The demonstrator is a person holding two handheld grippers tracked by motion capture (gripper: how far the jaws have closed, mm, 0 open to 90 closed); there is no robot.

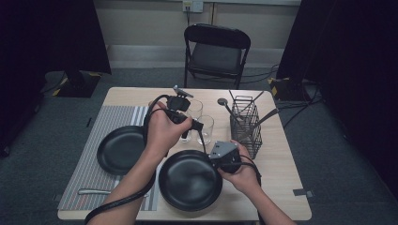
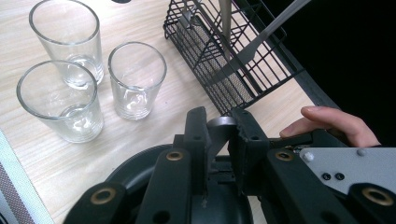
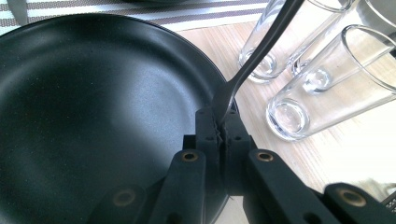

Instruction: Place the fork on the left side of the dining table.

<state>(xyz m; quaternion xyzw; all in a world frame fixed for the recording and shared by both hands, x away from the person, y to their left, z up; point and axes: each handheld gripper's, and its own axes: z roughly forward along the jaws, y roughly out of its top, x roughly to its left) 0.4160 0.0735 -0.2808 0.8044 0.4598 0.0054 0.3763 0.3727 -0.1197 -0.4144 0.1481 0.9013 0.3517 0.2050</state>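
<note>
Over the front plate, the right tool pinches a fork by its tines, handle up, likely handing over; the left tool clamps its handle end.

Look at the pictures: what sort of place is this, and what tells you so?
Probably a test room set up as a dining table: a wooden table, black curtains and a folding chair.
</note>
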